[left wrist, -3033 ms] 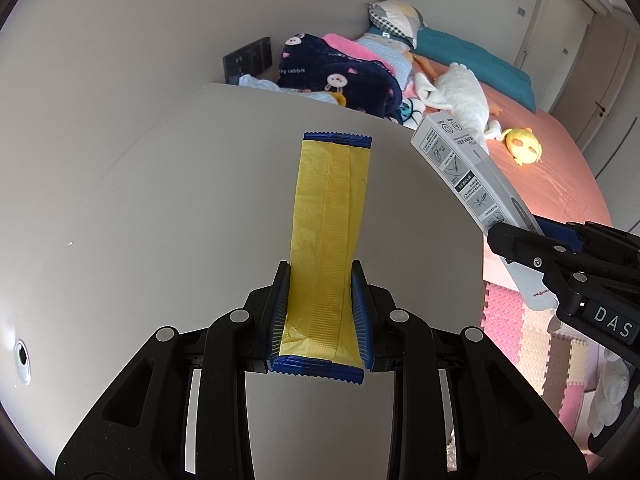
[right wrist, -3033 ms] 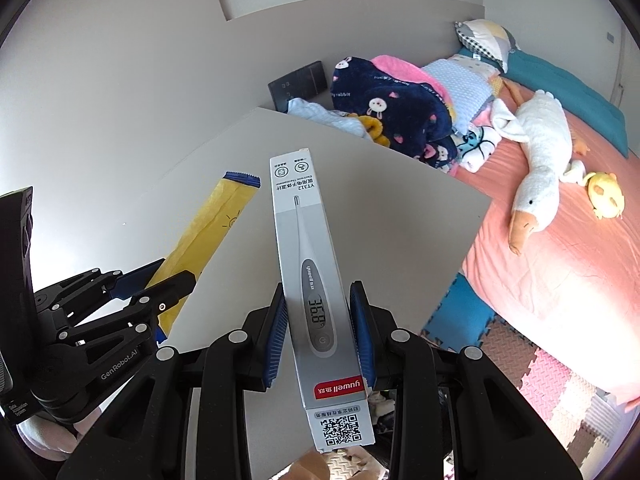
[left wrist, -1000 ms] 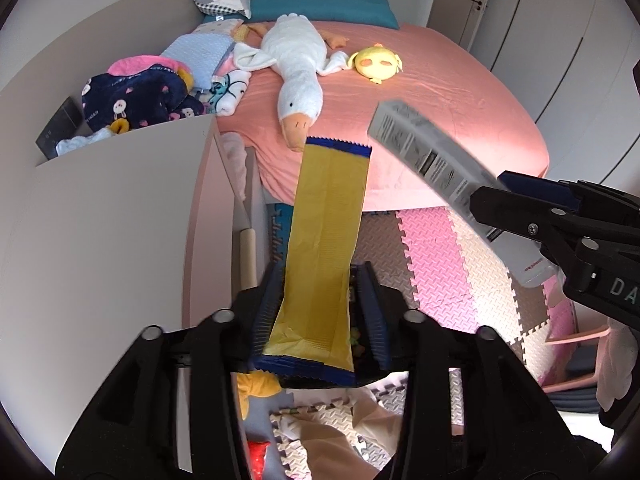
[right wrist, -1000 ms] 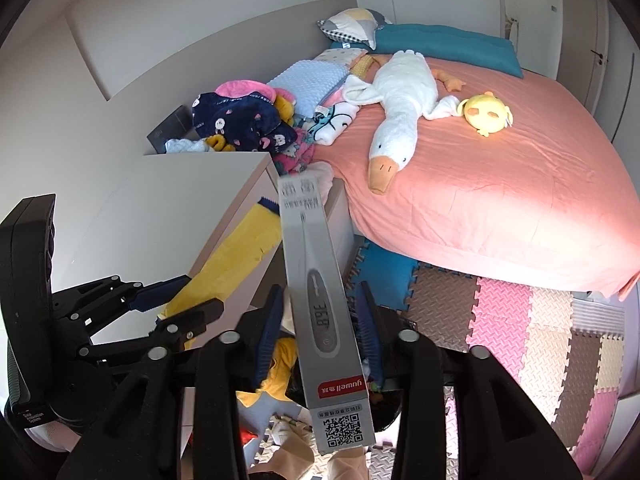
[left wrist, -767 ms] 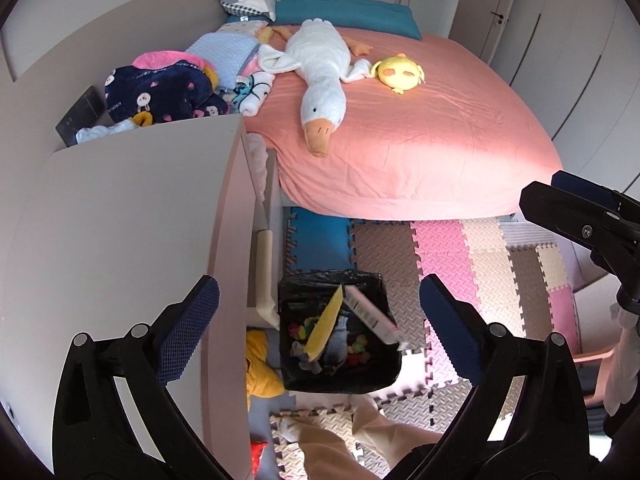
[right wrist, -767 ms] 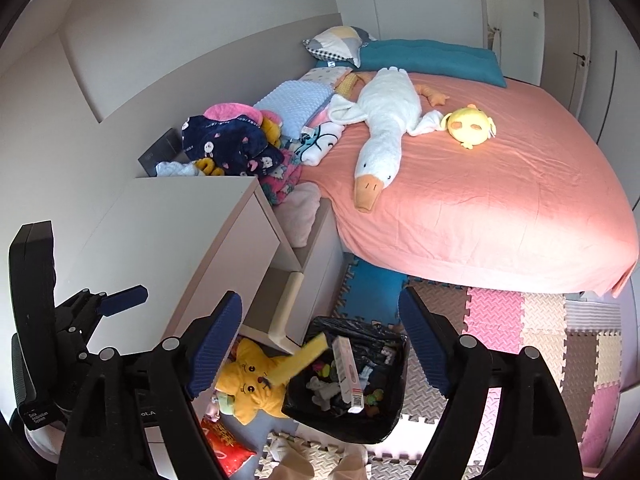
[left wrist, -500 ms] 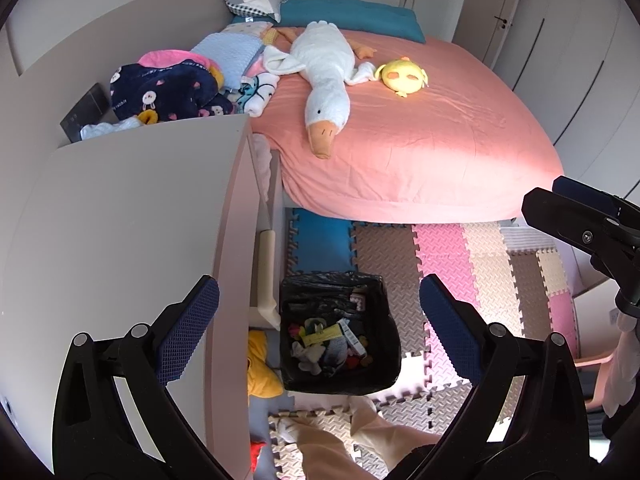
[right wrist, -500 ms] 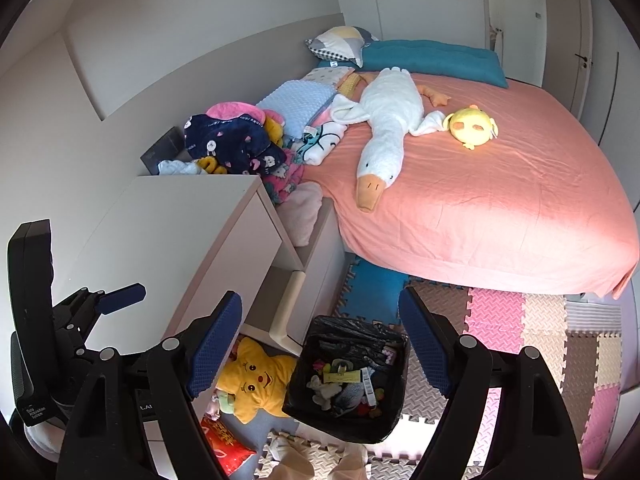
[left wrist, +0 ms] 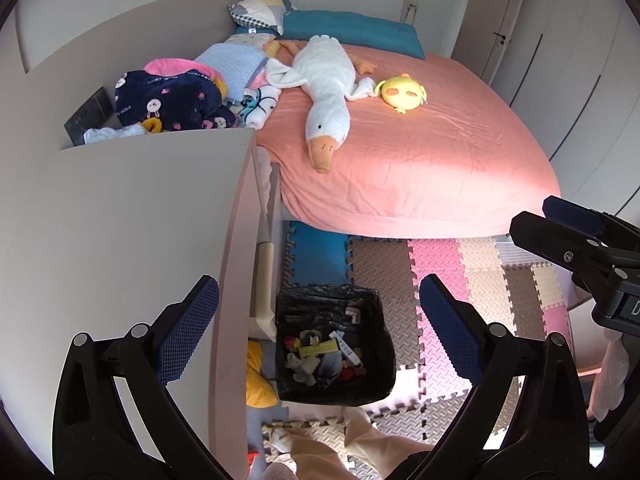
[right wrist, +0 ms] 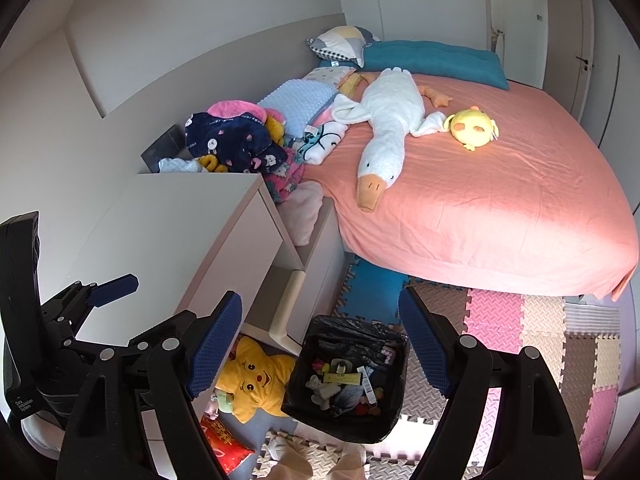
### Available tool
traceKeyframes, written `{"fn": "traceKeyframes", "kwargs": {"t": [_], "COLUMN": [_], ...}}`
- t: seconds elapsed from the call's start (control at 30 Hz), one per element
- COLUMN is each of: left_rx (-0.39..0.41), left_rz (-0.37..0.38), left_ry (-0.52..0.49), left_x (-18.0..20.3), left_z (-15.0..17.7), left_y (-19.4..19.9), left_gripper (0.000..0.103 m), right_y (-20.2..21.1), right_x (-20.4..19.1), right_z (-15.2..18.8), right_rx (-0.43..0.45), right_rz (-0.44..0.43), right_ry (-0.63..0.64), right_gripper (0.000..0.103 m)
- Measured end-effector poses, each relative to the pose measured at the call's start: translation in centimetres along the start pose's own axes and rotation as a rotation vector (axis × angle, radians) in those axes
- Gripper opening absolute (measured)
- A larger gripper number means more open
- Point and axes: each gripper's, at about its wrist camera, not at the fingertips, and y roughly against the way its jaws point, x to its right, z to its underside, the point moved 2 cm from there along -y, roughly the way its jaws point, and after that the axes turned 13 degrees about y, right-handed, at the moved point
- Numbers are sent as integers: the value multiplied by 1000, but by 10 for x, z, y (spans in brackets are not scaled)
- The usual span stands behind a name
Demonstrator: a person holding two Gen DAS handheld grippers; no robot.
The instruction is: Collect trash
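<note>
While both tongs hung wide and empty over the floor, left tongs [left wrist: 319,312] and right tongs [right wrist: 320,336], the trash sat in the black-lined bin [left wrist: 334,346] at 6 o'clock below me. Yellow wrapper [left wrist: 320,348] and long white box [left wrist: 347,350] lay flat on top of the pile, touching. I judged the wrapper light, limp and slick, best pinched at a sealed end; the box light, stiff, crushable, best taken across its narrow sides. Bag rim [right wrist: 352,330] looked soft and floppy. Tabletop [left wrist: 120,216] at 9 o'clock showed nothing on its near part; clothes heaped at its far edge. Foam puzzle mats [left wrist: 440,264] covered the floor, bed [left wrist: 420,152] at 12 to 2 o'clock with plush goose [left wrist: 326,88]. A yellow star plush [right wrist: 250,378] and red packet [right wrist: 224,438] lay beside the bin, at 7 o'clock in the right view.
</note>
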Motion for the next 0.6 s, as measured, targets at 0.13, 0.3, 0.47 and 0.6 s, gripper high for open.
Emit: {"fn": "traceKeyframes", "kwargs": {"t": [0.13, 0.3, 0.47, 0.6], "left_rx": [19, 22, 20, 11], "left_rz": [13, 12, 21, 9], "left_ry": [-5, -5, -3, -8], "left_x": [2, 3, 2, 1], "left_z": [-3, -4, -7, -7], "left_y": [4, 5, 7, 6], "left_gripper": [96, 96, 96, 96], "right_y": [1, 2, 2, 2], "right_x": [0, -3, -4, -4], "right_z": [-1, -2, -3, -3], "right_rx": [5, 9, 9, 10], "right_rz": [1, 1, 2, 2], "right_ry": [3, 10, 11, 12], "right_gripper": [81, 81, 81, 81]}}
